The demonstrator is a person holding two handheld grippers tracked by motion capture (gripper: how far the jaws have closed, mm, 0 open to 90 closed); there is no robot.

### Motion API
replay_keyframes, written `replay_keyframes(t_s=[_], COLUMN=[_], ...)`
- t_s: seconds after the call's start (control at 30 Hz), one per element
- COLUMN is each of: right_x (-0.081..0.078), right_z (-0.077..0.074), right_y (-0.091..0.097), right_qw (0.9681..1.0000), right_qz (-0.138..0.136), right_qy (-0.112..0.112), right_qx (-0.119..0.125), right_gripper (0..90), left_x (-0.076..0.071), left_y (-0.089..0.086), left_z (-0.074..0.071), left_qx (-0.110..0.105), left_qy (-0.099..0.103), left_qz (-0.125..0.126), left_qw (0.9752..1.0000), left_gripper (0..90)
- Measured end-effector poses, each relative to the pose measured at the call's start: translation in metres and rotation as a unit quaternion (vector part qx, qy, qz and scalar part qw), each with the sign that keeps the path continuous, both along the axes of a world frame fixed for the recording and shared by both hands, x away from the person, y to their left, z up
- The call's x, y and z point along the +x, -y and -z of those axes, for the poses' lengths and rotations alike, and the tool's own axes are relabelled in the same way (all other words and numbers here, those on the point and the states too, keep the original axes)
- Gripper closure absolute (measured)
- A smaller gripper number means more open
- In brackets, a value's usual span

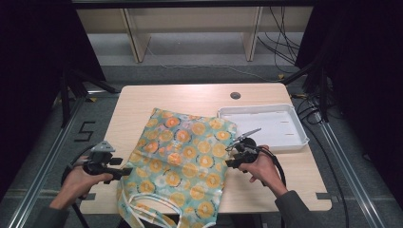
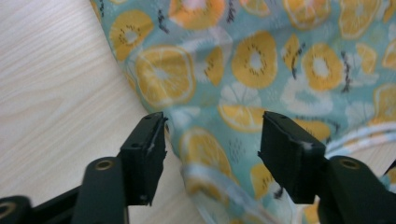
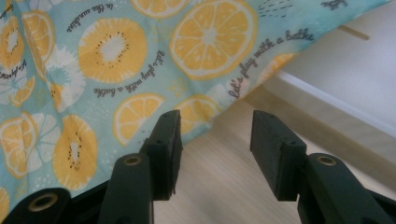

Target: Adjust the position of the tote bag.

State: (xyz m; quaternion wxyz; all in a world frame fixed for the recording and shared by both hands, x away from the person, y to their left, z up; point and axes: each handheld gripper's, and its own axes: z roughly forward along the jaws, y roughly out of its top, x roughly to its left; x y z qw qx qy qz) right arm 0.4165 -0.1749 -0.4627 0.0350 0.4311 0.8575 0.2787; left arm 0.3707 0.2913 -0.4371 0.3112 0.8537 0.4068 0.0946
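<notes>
Bag (image 1: 183, 156) flat on table (image 1: 199, 95) | L gripper (image 2: 212, 140) apart, maybe over hem | R gripper (image 3: 215, 135) apart at edge

**Citrus print on teal**

The bag (image 1: 183, 159) is teal, patterned with orange and yellow citrus slices, white flowers and dark script, with white-trimmed handles. The tray (image 1: 266, 124) is white, the desk (image 1: 190, 97) pale woodgrain, the grippers' jaws black.

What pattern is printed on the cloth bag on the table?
Orange and yellow citrus and kiwi slices on teal bag, with small script lettering; clearest in the right gripper view.
</notes>
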Motion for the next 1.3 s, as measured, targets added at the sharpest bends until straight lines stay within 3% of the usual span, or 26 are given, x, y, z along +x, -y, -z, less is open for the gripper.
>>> replay_keyframes(t_s=[0.03, 0.07, 0.1, 0.17, 0.23, 0.27, 0.3, 0.33, 0.4, 0.47, 0.53, 0.57, 0.73, 0.8, 0.83, 0.87, 0.9, 0.97, 1.0, 1.1, 1.13, 1.17, 1.2, 1.23, 1.27, 1.3], right_x=[-0.001, 0.002, 0.003, 0.006, 0.008, 0.009, 0.010, 0.013, 0.017, 0.018, 0.023, 0.028, 0.050, 0.061, 0.063, 0.069, 0.073, 0.083, 0.086, 0.097, 0.096, 0.100, 0.101, 0.101, 0.102, 0.100], right_z=[0.000, 0.003, 0.005, 0.008, 0.010, 0.008, 0.008, 0.008, 0.007, 0.002, -0.002, -0.003, -0.013, -0.016, -0.018, -0.019, -0.018, -0.019, -0.020, -0.020, -0.022, -0.020, -0.020, -0.020, -0.019, -0.019], right_y=[-0.003, -0.004, -0.005, -0.009, -0.013, -0.015, -0.017, -0.019, -0.025, -0.031, -0.037, -0.040, -0.054, -0.061, -0.064, -0.069, -0.071, -0.076, -0.079, -0.085, -0.088, -0.087, -0.088, -0.088, -0.086, -0.086], right_qw=[0.9999, 1.0000, 1.0000, 0.9999, 0.9999, 0.9997, 0.9998, 0.9995, 0.9987, 0.9991, 0.9983, 0.9970, 0.9950, 0.9947, 0.9961, 0.9959, 0.9952, 0.9930, 0.9940, 0.9932, 0.9953, 0.9928, 0.9927, 0.9929, 0.9917, 0.9934], right_qz=[0.009, -0.002, -0.002, -0.007, -0.011, -0.007, -0.014, -0.033, -0.046, -0.036, -0.043, -0.057, -0.056, -0.055, -0.039, -0.037, -0.043, -0.053, -0.045, -0.041, -0.024, -0.041, -0.042, -0.040, -0.041, -0.031], right_qy=[-0.014, -0.002, -0.003, -0.010, -0.012, -0.022, -0.017, 0.001, 0.018, 0.011, 0.027, 0.045, 0.074, 0.080, 0.067, 0.069, 0.079, 0.094, 0.087, 0.094, 0.076, 0.094, 0.093, 0.089, 0.099, 0.088], right_qx=[0.002, -0.005, -0.005, -0.004, -0.001, -0.004, -0.004, 0.000, -0.009, -0.022, -0.029, -0.028, -0.038, -0.034, -0.043, -0.047, -0.039, -0.048, -0.048, -0.054, -0.055, -0.061, -0.065, -0.068, -0.070, -0.067], right_gripper=[53.3, 53.5, 53.8, 57.2, 66.8, 73.1, 79.5, 86.2, 90.0, 90.0, 90.0, 90.0, 90.0, 90.0, 90.0, 90.0, 90.0, 90.0, 90.0, 90.0, 90.0, 90.0, 90.0, 90.0, 90.0, 88.5], left_x=[0.008, 0.013, 0.021, 0.036, 0.047, 0.050, 0.052, 0.052, 0.051, 0.048, 0.043, 0.039, 0.022, 0.018, 0.016, 0.015, 0.013, 0.010, 0.009, 0.012, 0.014, 0.015, 0.016, 0.018, 0.018, 0.018], left_y=[0.001, 0.003, 0.004, 0.005, 0.008, 0.008, 0.007, 0.008, 0.010, 0.010, 0.013, 0.014, 0.017, 0.017, 0.017, 0.017, 0.017, 0.016, 0.015, 0.012, 0.011, 0.012, 0.012, 0.012, 0.012, 0.014], left_z=[0.000, 0.002, 0.007, 0.017, 0.030, 0.035, 0.041, 0.043, 0.047, 0.048, 0.048, 0.048, 0.044, 0.043, 0.043, 0.044, 0.044, 0.043, 0.043, 0.042, 0.043, 0.046, 0.048, 0.047, 0.048, 0.047], left_qx=[0.006, 0.007, 0.008, 0.006, 0.001, 0.001, -0.001, 0.008, 0.031, 0.024, 0.031, 0.034, 0.030, 0.022, 0.022, 0.021, 0.021, 0.022, 0.024, 0.021, 0.021, 0.006, 0.002, 0.011, 0.010, 0.009], left_qy=[-0.007, -0.010, -0.011, -0.036, -0.065, -0.072, -0.081, -0.080, -0.071, -0.065, -0.058, -0.053, -0.041, -0.039, -0.043, -0.041, -0.043, -0.043, -0.041, -0.035, -0.034, -0.034, -0.026, -0.038, -0.033, -0.033], left_qz=[-0.008, -0.011, -0.011, -0.021, -0.022, -0.010, 0.004, 0.015, 0.030, 0.038, 0.037, 0.038, 0.032, 0.030, 0.030, 0.029, 0.026, 0.026, 0.022, 0.019, 0.013, 0.006, 0.006, 0.011, 0.009, 0.008], left_qw=[0.9999, 0.9999, 0.9999, 0.9991, 0.9976, 0.9974, 0.9967, 0.9967, 0.9965, 0.9968, 0.9971, 0.9973, 0.9982, 0.9986, 0.9984, 0.9985, 0.9985, 0.9985, 0.9986, 0.9990, 0.9991, 0.9994, 0.9996, 0.9992, 0.9993, 0.9994], left_gripper=[35.0, 33.5, 32.1, 28.8, 29.4, 33.2, 39.8, 50.7, 67.6, 80.2, 86.2, 87.3, 88.3, 88.3, 88.3, 88.3, 88.2, 88.0, 87.9, 87.0, 87.0, 86.5, 86.0, 85.4, 84.5, 84.2])
